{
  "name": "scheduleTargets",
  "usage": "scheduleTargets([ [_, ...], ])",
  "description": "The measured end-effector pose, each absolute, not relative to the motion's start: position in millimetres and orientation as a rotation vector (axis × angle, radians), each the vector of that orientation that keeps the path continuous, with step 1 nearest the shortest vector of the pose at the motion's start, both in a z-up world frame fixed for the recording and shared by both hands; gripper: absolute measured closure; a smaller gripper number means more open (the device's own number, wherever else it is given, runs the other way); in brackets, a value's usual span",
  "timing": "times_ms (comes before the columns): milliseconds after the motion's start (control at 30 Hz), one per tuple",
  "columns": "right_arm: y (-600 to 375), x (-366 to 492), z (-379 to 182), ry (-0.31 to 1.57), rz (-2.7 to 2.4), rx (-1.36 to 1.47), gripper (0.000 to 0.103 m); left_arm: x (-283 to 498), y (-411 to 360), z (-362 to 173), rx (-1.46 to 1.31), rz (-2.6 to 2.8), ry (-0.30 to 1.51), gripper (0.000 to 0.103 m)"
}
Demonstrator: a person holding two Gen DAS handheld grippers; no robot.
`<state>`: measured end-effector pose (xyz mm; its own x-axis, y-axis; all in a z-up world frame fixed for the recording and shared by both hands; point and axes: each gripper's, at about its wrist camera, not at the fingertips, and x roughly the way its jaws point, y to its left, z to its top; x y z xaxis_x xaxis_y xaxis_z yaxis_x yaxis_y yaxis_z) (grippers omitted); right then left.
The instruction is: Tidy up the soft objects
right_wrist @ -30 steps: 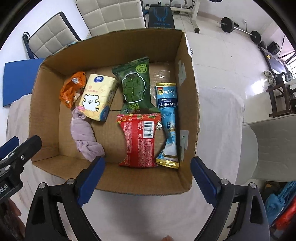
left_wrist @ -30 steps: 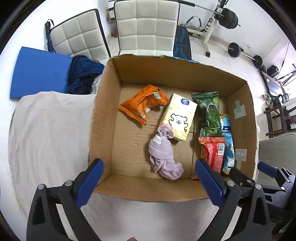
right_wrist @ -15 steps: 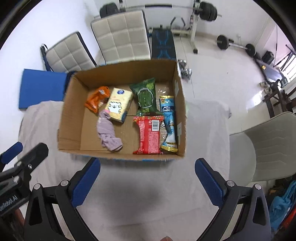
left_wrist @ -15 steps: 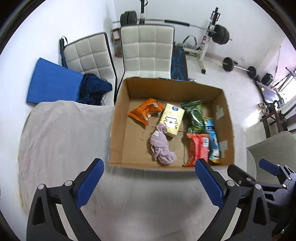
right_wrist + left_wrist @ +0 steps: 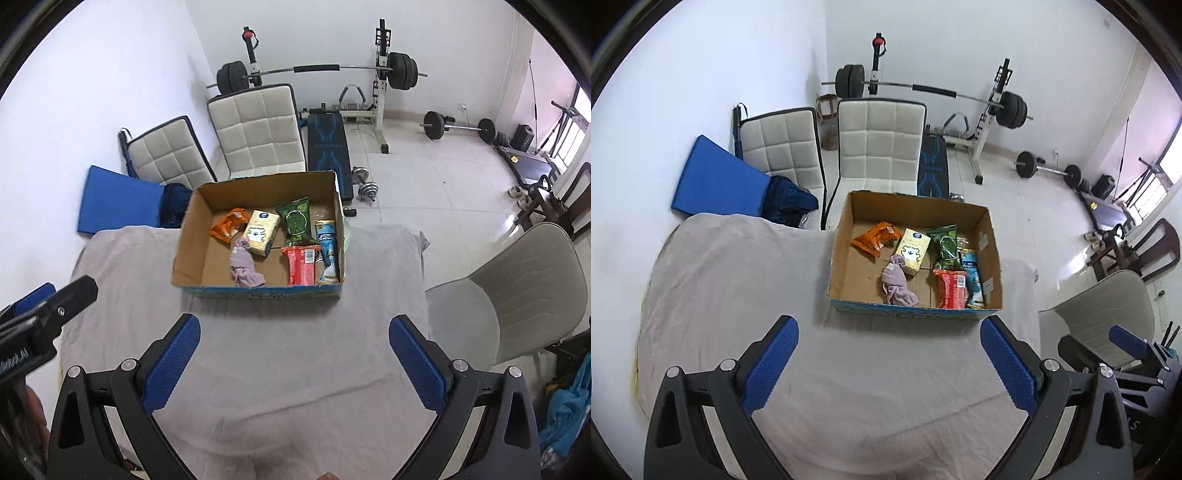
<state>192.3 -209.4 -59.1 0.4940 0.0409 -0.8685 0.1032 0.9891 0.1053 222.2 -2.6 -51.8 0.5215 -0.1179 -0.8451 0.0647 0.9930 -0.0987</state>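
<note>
An open cardboard box (image 5: 839,258) (image 5: 183,243) stands at the far edge of the cloth-covered table. Inside lie a lilac cloth (image 5: 897,286) (image 5: 244,268), a yellow tissue pack (image 5: 913,252) (image 5: 261,232), an orange packet (image 5: 876,239) (image 5: 229,225), a green packet (image 5: 945,244) (image 5: 296,220), a red packet (image 5: 950,289) (image 5: 302,265) and a blue packet (image 5: 973,278) (image 5: 328,251). My left gripper (image 5: 888,363) and right gripper (image 5: 294,360) are both open and empty, held above the cloth well in front of the box.
The table carries a pale grey cloth (image 5: 738,288) (image 5: 280,347). Two white padded chairs (image 5: 881,147) (image 5: 258,129) and a blue mat (image 5: 716,181) stand behind the table. A beige chair (image 5: 517,288) is at the right. Weight-lifting gear (image 5: 317,74) fills the back.
Both grippers have pulled back and up from over the box. The box now looks small and far. Nothing in it has moved.
</note>
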Motion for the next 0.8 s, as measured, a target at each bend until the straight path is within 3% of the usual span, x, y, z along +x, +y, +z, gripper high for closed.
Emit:
scheduleTargets([
  [400, -204.0, 112.0, -2.8, 1.04, 0.011, 0.127, 0.0, 166.0, -3.7, -9.7, -0.033, -0.123, 0.984, 0.002],
  [800, -212.1, 108.1, 13.0, 1.001, -0.054, 0.115, 0.0, 155.7, -1.5, -6.6, -0.057, -0.109, 0.949, 0.0],
])
